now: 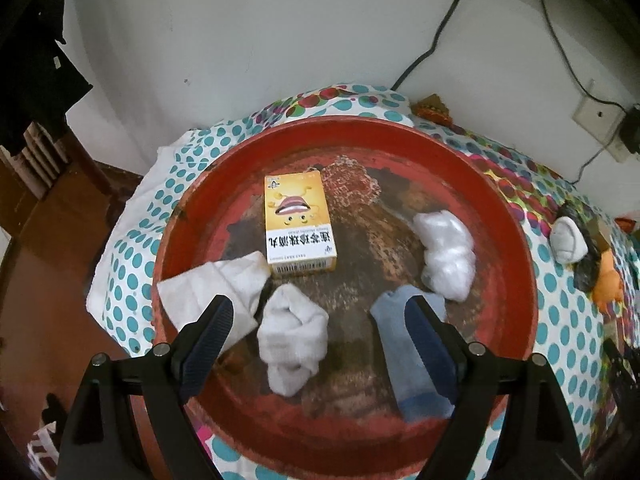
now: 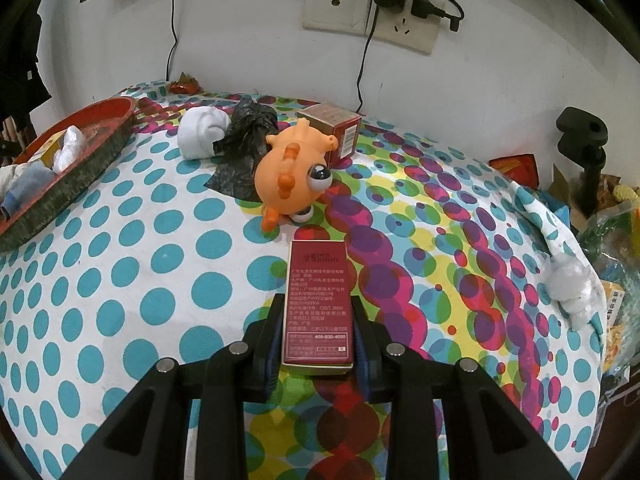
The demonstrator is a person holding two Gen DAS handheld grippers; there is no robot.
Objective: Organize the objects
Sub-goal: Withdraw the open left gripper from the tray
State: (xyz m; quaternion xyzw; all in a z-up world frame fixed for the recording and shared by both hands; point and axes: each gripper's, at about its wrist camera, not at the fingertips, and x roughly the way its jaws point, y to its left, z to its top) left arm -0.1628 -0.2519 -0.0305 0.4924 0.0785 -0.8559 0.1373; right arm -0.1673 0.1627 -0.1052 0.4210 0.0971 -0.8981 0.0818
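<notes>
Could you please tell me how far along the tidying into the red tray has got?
Done: the red tray already holds a yellow box, three socks and a white plastic bundle. The left gripper hangs open above the rolled white sock. In hand: the right gripper is shut on a dark red box. Left on the cloth: the orange toy, another white sock, a black bag and a square red box.
</notes>
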